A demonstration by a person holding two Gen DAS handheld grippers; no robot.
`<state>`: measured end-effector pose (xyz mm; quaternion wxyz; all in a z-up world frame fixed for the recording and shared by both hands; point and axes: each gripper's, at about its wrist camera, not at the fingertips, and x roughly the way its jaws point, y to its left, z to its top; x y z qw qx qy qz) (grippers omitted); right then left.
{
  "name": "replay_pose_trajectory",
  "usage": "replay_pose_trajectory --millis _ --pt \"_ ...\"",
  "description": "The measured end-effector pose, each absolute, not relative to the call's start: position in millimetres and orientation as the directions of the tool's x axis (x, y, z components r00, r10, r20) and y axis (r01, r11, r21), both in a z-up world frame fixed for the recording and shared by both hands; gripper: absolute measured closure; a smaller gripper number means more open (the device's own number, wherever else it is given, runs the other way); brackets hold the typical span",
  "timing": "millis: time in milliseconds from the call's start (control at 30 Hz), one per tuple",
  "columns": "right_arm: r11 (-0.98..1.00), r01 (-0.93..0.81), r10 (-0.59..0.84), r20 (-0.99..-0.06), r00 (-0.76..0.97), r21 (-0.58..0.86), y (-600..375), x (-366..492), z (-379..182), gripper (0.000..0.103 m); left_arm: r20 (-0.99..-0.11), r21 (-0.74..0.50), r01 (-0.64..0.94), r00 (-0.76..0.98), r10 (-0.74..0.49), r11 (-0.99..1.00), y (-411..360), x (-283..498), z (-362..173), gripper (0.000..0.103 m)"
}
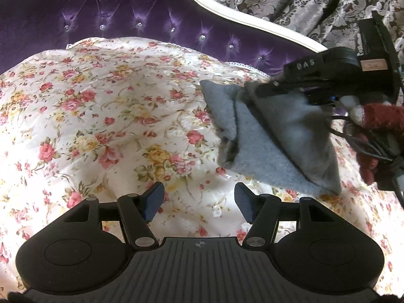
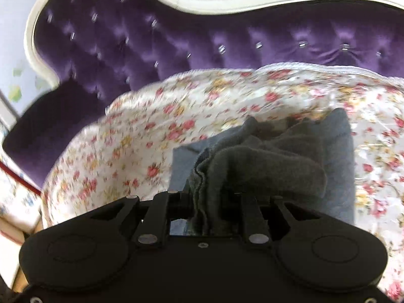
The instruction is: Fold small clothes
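left claw (image 1: 199, 203): open, empty, angled down | right claw (image 2: 217, 202): clamped on grey cloth (image 2: 265, 166); red-sleeved hand (image 1: 373, 136) holds it

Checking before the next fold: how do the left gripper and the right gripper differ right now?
The left gripper stands open with nothing between its blue pads, over the bare floral quilt; the right gripper has bunched grey knitted cloth between its fingers. The left sits apart from the cloth; the right is lifting one edge of it off the quilt. Both are black two-finger tools pointing down toward the purple tufted headboard.
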<state>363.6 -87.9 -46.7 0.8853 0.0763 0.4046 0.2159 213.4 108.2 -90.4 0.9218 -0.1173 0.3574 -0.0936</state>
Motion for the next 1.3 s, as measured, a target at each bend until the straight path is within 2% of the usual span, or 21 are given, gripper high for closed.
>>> replay_pose_trajectory --millis 100,267,433,700,833,1033,1133,1200,1300 --pt "0.861 -0.376 0.506 -0.66 0.555 0.344 -78 359 -49 0.056 -0.639 -0.275 0.089 0.727 -0.251 0.957 109 212 -89 0.043" --pt "0.757 -0.493 0.654 -0.515 0.555 0.43 -84 340 -22 0.056 -0.63 -0.249 0.105 0.737 -0.244 0.963 105 213 -77 0.043" --pt "0.758 -0.491 0.651 -0.438 0.62 0.43 -120 321 2 0.046 -0.595 -0.226 0.157 0.759 -0.264 0.961 94 216 -54 0.043" --pt "0.871 -0.377 0.49 -0.509 0.708 0.314 -170 296 -32 0.045 -0.542 -0.189 0.211 0.792 -0.281 0.959 67 245 -17 0.043" --pt "0.911 -0.342 0.413 -0.507 0.757 0.231 -171 286 -49 0.045 -0.538 -0.151 0.253 0.79 -0.294 0.956 40 264 -12 0.043" --pt "0.951 -0.247 0.306 -0.469 0.829 0.185 -177 268 -67 0.045 -0.572 -0.029 0.311 0.774 -0.27 0.95 7 280 -44 0.043" --pt "0.96 -0.226 0.279 -0.472 0.836 0.168 -178 263 -73 0.045 -0.643 0.047 0.229 0.752 -0.145 0.972 15 289 -75 0.043" --pt "0.962 -0.223 0.273 -0.486 0.83 0.159 -176 263 -78 0.045 -0.686 0.007 0.175 0.718 -0.123 0.985 34 297 -92 0.04" --pt "0.961 -0.254 0.273 -0.501 0.821 0.108 -163 259 -87 0.044 -0.699 -0.135 0.14 0.688 -0.195 0.981 61 297 -105 0.036"
